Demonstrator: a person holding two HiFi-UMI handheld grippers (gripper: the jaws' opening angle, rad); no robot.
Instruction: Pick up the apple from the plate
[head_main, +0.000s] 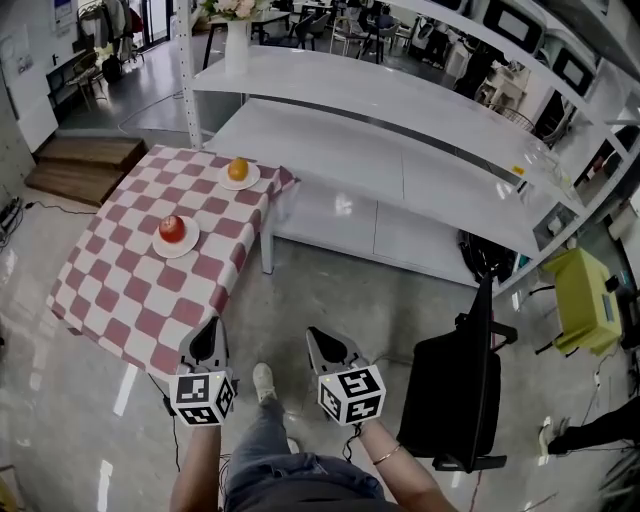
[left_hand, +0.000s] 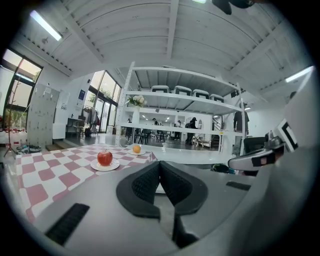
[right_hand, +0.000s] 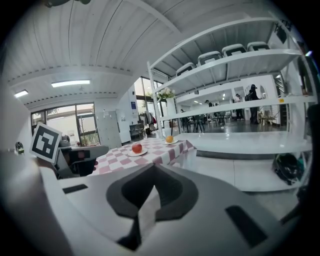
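A red apple (head_main: 172, 227) lies on a white plate (head_main: 180, 246) in the middle of a table with a red-and-white chequered cloth (head_main: 130, 300). The left gripper view has the apple (left_hand: 104, 158) ahead to the left, and the right gripper view has the apple (right_hand: 137, 148) far ahead. My left gripper (head_main: 208, 330) hovers just off the table's near corner, jaws shut and empty. My right gripper (head_main: 318, 338) is beside it over the floor, also shut with nothing in it. Both point toward the table, well short of the apple.
An orange (head_main: 238, 169) sits on a second plate (head_main: 238, 183) at the table's far edge. White shelving (head_main: 420, 150) runs behind and to the right of the table. A black chair (head_main: 470, 390) stands at right, and wooden steps (head_main: 80, 160) lie at far left.
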